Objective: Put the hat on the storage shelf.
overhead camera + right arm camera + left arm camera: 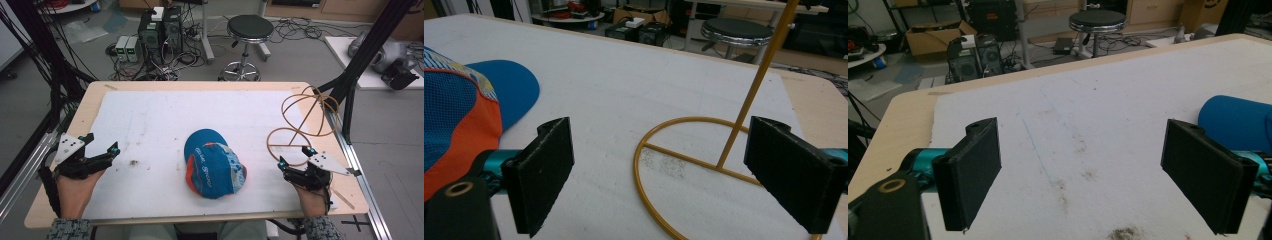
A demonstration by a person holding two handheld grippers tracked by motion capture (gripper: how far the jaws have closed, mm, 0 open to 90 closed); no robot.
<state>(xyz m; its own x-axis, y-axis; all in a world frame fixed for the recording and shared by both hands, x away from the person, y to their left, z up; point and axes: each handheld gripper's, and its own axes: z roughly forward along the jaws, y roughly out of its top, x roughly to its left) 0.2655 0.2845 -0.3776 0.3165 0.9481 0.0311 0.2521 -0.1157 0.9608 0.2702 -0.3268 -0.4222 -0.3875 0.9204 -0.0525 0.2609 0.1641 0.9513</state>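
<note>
Item: blue-and-orange cap (214, 164), lying flat at lower centre of the high view on the white mat (150, 120) of the worktop (75, 120), brim toward the top of the frame. Left tool (102, 152), lower left, jaws spread wide, empty. Right tool (295, 160), lower right, jaws spread wide, empty, just beside the yellow wire stand (300, 125). The cap lies between both tools, seemingly slightly nearer the right.

1. The left hand (75, 187) holds the left gripper (102, 145) low at the near left, jaws spread wide apart.
2. The right hand (310, 197) holds the right gripper (295, 156) at the near right, jaws likewise gaping, nothing between them.
</note>
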